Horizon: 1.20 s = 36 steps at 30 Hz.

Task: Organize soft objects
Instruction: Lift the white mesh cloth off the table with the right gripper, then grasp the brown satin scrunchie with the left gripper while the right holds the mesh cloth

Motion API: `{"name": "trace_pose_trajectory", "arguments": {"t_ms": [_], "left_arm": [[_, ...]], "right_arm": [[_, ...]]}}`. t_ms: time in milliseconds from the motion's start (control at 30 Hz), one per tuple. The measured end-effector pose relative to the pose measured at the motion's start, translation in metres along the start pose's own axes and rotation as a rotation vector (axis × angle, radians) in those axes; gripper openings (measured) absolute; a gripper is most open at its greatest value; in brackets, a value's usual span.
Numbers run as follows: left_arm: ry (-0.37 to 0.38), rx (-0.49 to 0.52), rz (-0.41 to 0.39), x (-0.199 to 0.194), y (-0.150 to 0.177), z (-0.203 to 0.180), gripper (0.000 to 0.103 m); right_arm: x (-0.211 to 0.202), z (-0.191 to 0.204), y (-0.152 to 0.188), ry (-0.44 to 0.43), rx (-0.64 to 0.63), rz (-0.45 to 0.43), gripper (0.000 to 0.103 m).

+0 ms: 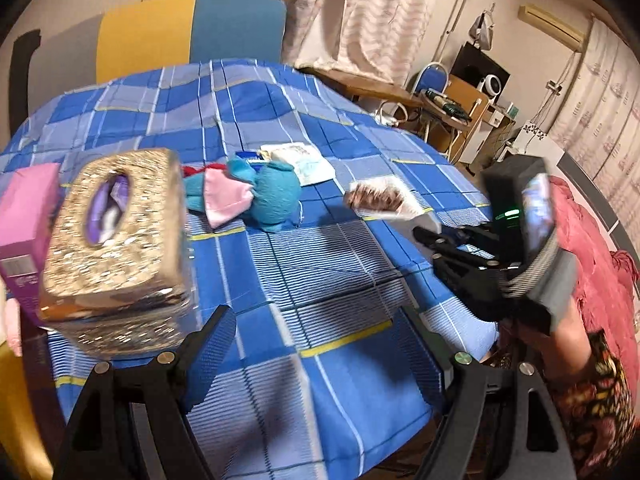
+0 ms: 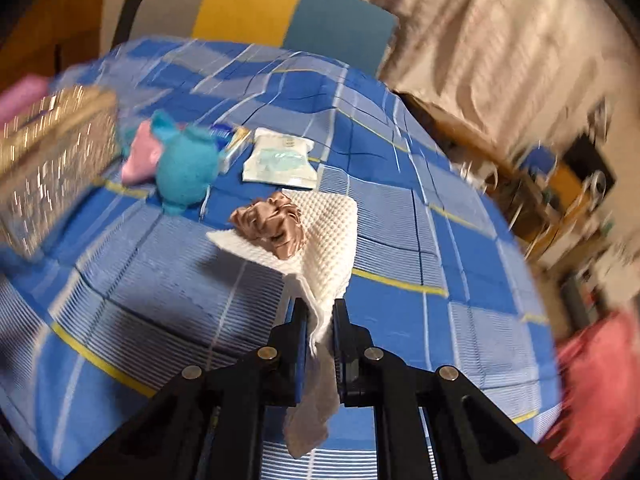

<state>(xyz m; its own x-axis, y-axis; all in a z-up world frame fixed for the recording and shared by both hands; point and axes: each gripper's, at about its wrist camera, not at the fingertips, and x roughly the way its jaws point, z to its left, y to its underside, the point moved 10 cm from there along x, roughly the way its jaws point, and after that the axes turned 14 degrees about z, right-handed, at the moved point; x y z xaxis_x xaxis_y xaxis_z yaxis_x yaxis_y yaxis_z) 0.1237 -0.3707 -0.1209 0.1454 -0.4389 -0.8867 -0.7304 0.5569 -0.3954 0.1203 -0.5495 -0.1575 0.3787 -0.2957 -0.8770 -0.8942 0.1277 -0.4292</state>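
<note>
A white textured paper towel [image 2: 324,232] lies on the blue checked tablecloth [image 2: 400,208] with a brown scrunchie [image 2: 272,224] on top of it. My right gripper [image 2: 320,312] is shut on the towel's near corner, which is lifted off the cloth. In the left wrist view the right gripper [image 1: 430,242] shows at the right, at the towel [image 1: 412,210] and scrunchie [image 1: 376,197]. A blue plush toy [image 1: 264,194] with pink ears lies mid-table. My left gripper [image 1: 316,360] hangs open over bare cloth, holding nothing.
A glittery gold tissue box [image 1: 120,240] stands at the left beside a pink box [image 1: 24,220]. A white tissue packet [image 1: 300,160] lies behind the toy. A yellow and blue chair [image 1: 192,32] is behind the table, and a red cushion [image 1: 592,248] at the right.
</note>
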Motion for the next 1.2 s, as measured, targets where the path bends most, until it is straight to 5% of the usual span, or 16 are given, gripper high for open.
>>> {"name": "trace_pose_trajectory", "arguments": {"t_ms": [100, 167, 200, 300, 533, 967, 1000, 1033, 1133, 1200], "left_arm": [[0.012, -0.021, 0.013, 0.01, -0.009, -0.005, 0.082], [-0.027, -0.034, 0.001, 0.013, -0.014, -0.003, 0.082], [-0.043, -0.039, -0.001, 0.015, -0.015, -0.001, 0.082], [-0.042, -0.044, 0.012, 0.021, -0.016, -0.002, 0.082], [-0.079, 0.011, 0.059, 0.05, -0.032, -0.02, 0.083], [-0.186, 0.047, 0.211, 0.142, -0.052, -0.023, 0.081], [-0.178, 0.044, 0.206, 0.144, -0.051, -0.021, 0.077], [-0.155, 0.042, 0.203, 0.146, -0.05, -0.02, 0.058], [-0.171, 0.055, 0.175, 0.142, -0.048, -0.013, 0.03], [-0.15, 0.069, 0.178, 0.139, -0.044, -0.013, 0.029]], "right_arm": [[-0.012, 0.011, -0.005, -0.111, -0.002, -0.043, 0.012], [-0.002, 0.009, -0.002, 0.066, -0.072, -0.006, 0.012], [0.002, 0.007, 0.001, 0.089, -0.078, 0.012, 0.012], [0.003, -0.008, 0.0, -0.025, 0.047, 0.028, 0.012], [0.008, -0.032, 0.006, -0.06, 0.189, 0.061, 0.012], [0.008, -0.032, 0.004, -0.124, 0.236, 0.041, 0.012], [0.009, -0.031, 0.003, -0.14, 0.244, 0.044, 0.012], [0.01, -0.03, 0.003, -0.154, 0.248, 0.046, 0.012], [0.013, -0.028, 0.004, -0.172, 0.257, 0.053, 0.012], [0.014, -0.026, 0.004, -0.187, 0.26, 0.054, 0.012]]}}
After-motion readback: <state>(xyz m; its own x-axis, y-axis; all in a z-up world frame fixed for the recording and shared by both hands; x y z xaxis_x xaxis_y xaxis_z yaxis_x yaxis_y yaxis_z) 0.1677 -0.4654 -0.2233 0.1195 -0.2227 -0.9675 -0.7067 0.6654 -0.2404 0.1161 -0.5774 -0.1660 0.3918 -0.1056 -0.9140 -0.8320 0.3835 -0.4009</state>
